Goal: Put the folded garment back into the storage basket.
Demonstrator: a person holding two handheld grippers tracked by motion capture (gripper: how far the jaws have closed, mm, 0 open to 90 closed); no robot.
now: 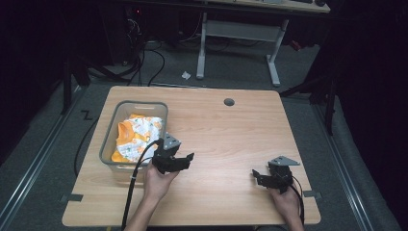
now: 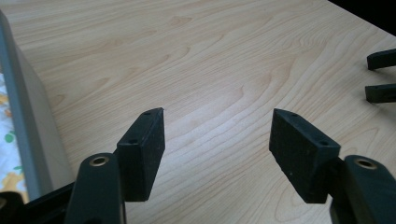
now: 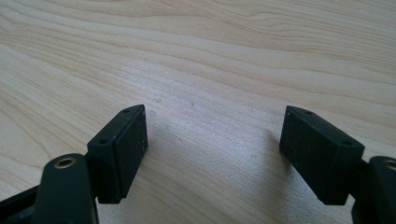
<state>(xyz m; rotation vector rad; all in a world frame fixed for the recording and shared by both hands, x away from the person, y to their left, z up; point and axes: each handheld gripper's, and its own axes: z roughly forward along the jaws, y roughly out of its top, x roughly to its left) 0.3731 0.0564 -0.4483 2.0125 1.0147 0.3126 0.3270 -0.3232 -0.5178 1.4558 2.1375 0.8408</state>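
A clear plastic bin (image 1: 108,139) stands at the table's left and holds an orange and white patterned cloth (image 1: 134,136). My left gripper (image 1: 188,158) hovers just right of the bin's near corner, open, with bare wood between its jaws (image 2: 217,135). The bin's grey wall (image 2: 28,126) runs along the left edge of the left gripper view, with a strip of the cloth (image 2: 7,140) behind it. My right gripper (image 1: 256,176) sits low over the table's front right, open and empty (image 3: 212,135). Its two fingertips (image 2: 380,77) appear far right in the left gripper view.
The light wooden table (image 1: 226,139) has a round grey cable grommet (image 1: 229,102) near its far edge. Beyond it, a white-legged desk (image 1: 238,36) and cables lie on the grey floor. Bare wood stretches between the two grippers.
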